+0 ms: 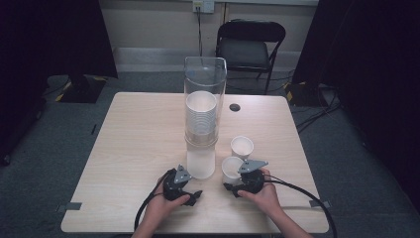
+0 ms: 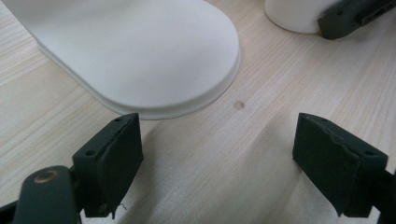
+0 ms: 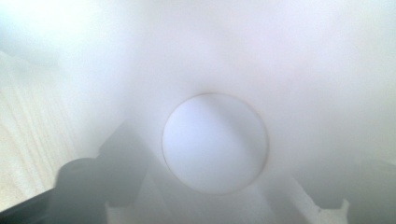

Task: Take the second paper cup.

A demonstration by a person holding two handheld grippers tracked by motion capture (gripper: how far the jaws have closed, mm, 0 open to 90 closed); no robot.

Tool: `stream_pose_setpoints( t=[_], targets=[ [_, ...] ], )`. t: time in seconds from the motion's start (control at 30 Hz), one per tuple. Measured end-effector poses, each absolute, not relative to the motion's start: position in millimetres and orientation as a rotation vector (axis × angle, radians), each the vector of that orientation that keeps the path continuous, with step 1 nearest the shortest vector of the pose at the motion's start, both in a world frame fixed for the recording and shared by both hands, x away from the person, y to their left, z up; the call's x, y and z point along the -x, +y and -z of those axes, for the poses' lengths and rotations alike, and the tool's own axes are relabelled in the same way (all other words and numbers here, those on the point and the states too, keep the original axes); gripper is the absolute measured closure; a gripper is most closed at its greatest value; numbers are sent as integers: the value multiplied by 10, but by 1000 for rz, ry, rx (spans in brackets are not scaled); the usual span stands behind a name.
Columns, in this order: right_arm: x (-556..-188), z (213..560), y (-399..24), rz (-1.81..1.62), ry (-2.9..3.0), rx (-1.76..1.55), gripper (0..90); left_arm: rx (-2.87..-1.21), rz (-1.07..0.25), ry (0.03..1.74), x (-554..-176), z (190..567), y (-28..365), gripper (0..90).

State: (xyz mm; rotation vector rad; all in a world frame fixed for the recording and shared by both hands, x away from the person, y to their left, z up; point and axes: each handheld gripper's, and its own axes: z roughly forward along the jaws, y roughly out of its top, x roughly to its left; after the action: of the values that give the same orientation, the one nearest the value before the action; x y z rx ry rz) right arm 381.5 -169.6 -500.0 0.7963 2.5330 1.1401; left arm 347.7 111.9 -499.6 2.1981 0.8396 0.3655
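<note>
On the table, the clear dispenser of stacked cups rises from a white base. The left tool rests just before it, jaws spread wide over bare wood. The right tool pinches a white cup beside another cup.

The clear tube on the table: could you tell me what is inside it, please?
Inside the clear tube stands a stack of white cups, the top one open upward. The tube's white base is opaque, so anything inside it is hidden.
</note>
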Motion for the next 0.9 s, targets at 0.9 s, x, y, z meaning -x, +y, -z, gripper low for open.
stream_pose_setpoints(
  t=[0.9],
  targets=[
    [-3785, 4904, -1979, -1182, 2502, -854, 141, -2202, -370, 834, -3480, 4995, 1121, 154]
  ],
)
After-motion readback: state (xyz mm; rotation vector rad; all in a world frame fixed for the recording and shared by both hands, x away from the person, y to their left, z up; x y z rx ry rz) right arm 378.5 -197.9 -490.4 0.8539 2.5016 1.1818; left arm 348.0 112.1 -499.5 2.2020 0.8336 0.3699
